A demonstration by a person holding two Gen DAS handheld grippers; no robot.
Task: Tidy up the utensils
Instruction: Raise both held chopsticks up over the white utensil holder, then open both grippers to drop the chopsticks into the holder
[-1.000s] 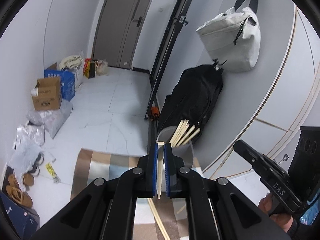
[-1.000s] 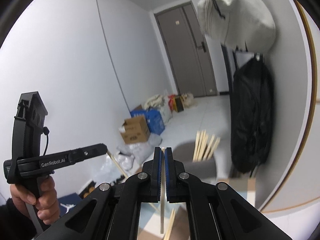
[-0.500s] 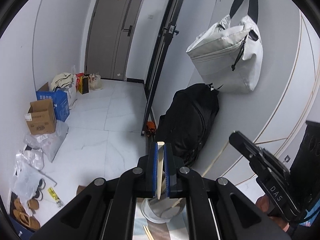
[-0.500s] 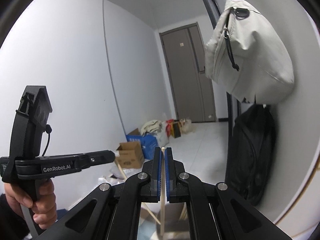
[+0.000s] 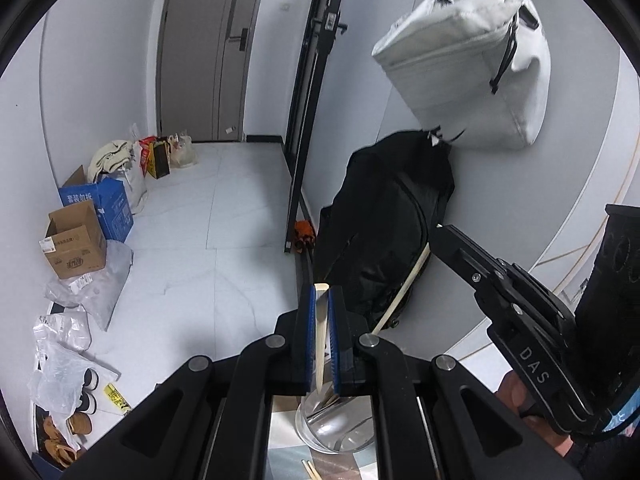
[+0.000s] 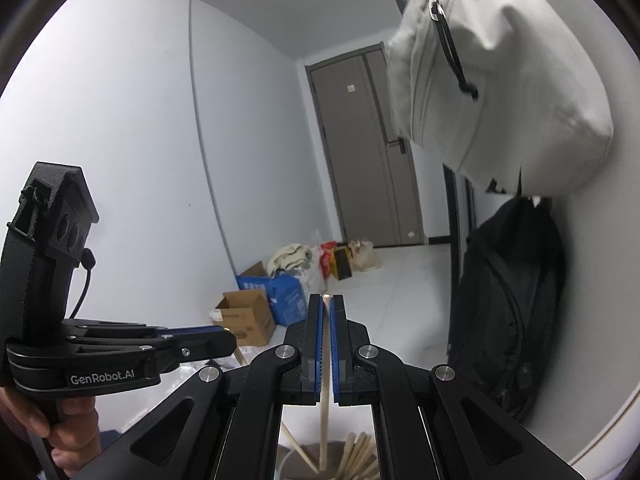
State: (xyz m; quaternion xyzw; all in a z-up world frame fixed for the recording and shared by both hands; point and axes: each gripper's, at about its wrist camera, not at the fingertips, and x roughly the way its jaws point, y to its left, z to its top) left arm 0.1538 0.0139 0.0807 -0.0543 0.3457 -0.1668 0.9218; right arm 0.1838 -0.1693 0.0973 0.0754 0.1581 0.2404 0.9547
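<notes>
My left gripper is shut on a wooden chopstick that hangs down into a clear cup below it. My right gripper is shut on a second wooden chopstick, whose lower end reaches into the same cup, where several more chopsticks stand. The right gripper also shows at the right of the left wrist view with its chopstick slanting down. The left gripper shows at the left of the right wrist view.
A loose chopstick lies on the patterned mat beside the cup. A black backpack leans on the wall under a hanging white bag. Cardboard boxes, plastic bags and shoes line the left wall.
Both grippers have tilted and shifted over the cup; the cup now sits right under the jaws with both chopstick ends down in it. Both stay shut on their chopsticks.
</notes>
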